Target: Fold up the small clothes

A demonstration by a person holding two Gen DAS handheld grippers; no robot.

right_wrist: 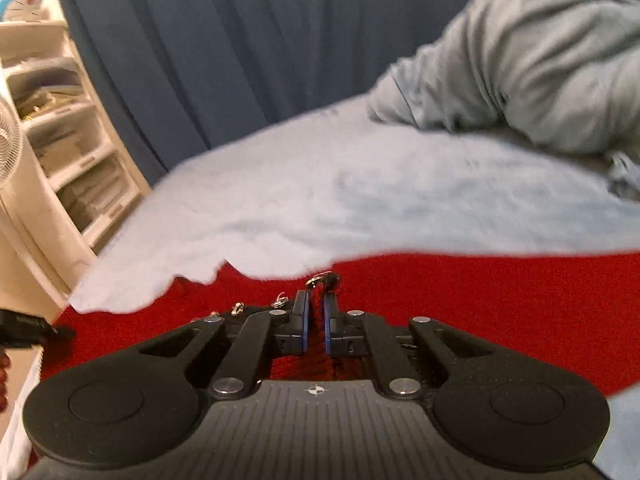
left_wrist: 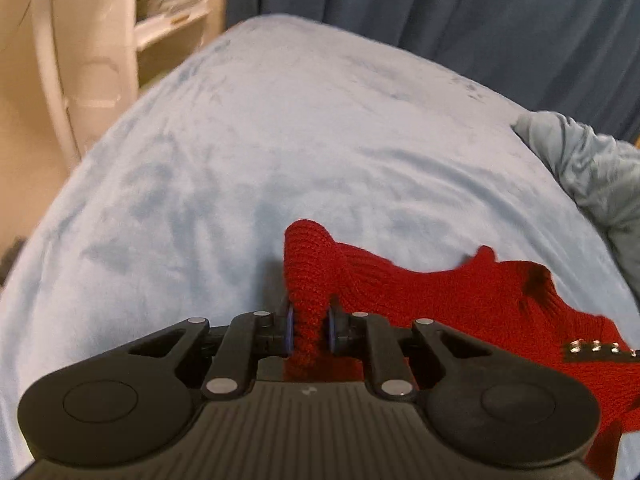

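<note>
The left gripper [left_wrist: 310, 330] is clamped on a bunched ridge of the red knitted garment [left_wrist: 460, 292], its 2 blue-padded fingers [left_wrist: 289, 330] pressed against either side of the fold, which stands up between them. From there the knit trails off to the right across the pale blue fleece blanket [left_wrist: 280, 140], and a short row of small metal rings [left_wrist: 596, 347] shows near its right edge. Only the left wrist view shows how much bare blanket lies ahead of the garment, and that the cream shelving [left_wrist: 168, 4] stands at the far left with the dark blue curtain [left_wrist: 440, 4] behind the bed. A crumpled grey-blue cloth [left_wrist: 592, 172] sits at the right edge of the blanket, well apart from the red knit.

The right wrist view gives what the other cannot: the red garment [right_wrist: 480, 312] spreads wide and flat under the right gripper [right_wrist: 316, 326], its edge running across the blanket [right_wrist: 320, 200]. That gripper's fingers [right_wrist: 302, 320] are drawn close with a narrow gap, red knit showing in it, and they appear to be pinching the fabric right by the metal rings [right_wrist: 280, 302] and a dark tab. To the left a black tool body [right_wrist: 24, 330] pokes in at the frame edge. The grey-blue cloth [right_wrist: 540, 60] looms large at upper right, the shelving [right_wrist: 72, 140] and a fan [right_wrist: 8, 140] at far left, the curtain [right_wrist: 220, 40] between
</note>
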